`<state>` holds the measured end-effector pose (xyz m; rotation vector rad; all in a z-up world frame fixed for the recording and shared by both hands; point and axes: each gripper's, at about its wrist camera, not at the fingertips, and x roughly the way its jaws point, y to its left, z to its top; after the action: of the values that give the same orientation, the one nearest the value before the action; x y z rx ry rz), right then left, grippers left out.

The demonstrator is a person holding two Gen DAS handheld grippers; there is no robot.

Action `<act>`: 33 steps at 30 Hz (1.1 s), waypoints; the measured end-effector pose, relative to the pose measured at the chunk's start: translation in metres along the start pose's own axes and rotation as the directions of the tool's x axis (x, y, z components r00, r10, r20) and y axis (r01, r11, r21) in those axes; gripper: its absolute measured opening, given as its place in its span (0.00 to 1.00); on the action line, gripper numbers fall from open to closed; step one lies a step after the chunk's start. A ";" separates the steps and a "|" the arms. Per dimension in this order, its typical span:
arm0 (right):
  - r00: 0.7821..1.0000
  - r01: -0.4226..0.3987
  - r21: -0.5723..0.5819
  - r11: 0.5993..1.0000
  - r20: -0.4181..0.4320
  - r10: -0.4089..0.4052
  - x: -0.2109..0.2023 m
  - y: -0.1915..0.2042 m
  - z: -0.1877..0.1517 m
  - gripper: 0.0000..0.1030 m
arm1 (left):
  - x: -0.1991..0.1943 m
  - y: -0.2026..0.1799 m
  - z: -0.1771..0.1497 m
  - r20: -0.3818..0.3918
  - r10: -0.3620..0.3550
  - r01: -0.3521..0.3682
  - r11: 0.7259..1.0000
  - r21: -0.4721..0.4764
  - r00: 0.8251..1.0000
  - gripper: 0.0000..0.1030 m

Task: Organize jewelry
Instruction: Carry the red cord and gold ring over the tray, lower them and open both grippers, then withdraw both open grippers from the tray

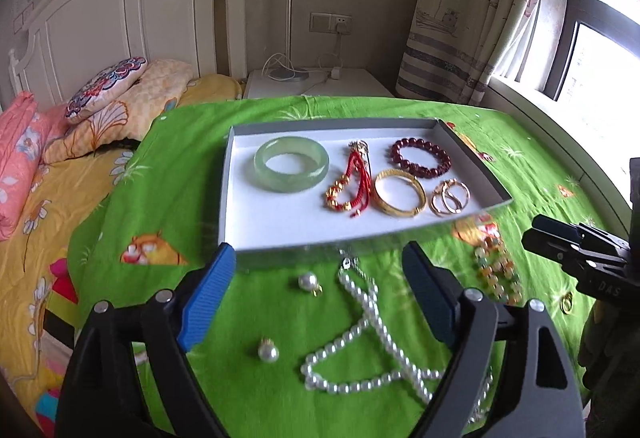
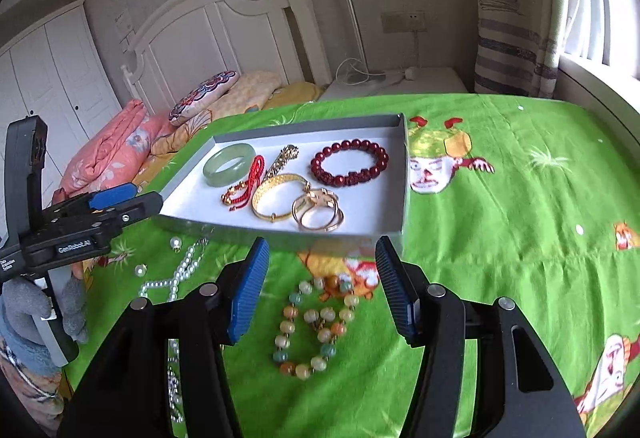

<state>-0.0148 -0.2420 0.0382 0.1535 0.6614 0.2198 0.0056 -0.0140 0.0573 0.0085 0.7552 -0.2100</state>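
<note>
Two grippers are up over your green cartoon-print bedsheet (image 1: 280, 390). From your left wrist view, your left gripper (image 1: 320, 298) has its blue pads spread wide with nothing pinched, hanging just above the white pearl necklace (image 1: 360, 350) lying loose on the cloth, two single pearl pendants (image 1: 308, 283) beside it. Beyond sits the shallow grey cardboard tray (image 1: 230, 182), already holding the pale green jade bangle (image 1: 291, 164), the red cord bracelet with gold beads (image 1: 347, 184), the gold bangle (image 1: 397, 192), the dark red bead bracelet (image 1: 421, 157) and the rose-gold hoops (image 1: 449, 197).

Over to your right wrist view: your right gripper (image 2: 322, 290) stands parted too, gripping nothing, poised over the pastel multicoloured bead bracelet (image 2: 316, 326) on the sheet, just in front of the tray.
</note>
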 end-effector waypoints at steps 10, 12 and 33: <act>0.999 -0.010 -0.010 1.000 -0.032 0.010 -0.020 0.007 -0.034 0.53 | -0.020 0.018 -0.079 -0.107 -0.044 0.037 0.997 -0.065 0.993 0.83; 0.999 -0.021 -0.021 1.000 -0.043 0.020 -0.021 0.012 -0.040 0.53 | -0.024 0.024 -0.088 -0.110 -0.044 0.036 0.996 -0.079 0.993 0.83; 0.971 -0.194 -0.299 0.934 -0.191 0.141 -0.009 0.103 -0.076 0.52 | -0.030 0.047 -0.095 -0.047 -0.159 0.147 0.970 -0.196 0.986 0.88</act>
<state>-0.0850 -0.1399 0.0060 -0.1186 0.7708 0.5051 -0.0711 0.0452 0.0053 -0.2281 0.8368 -0.2847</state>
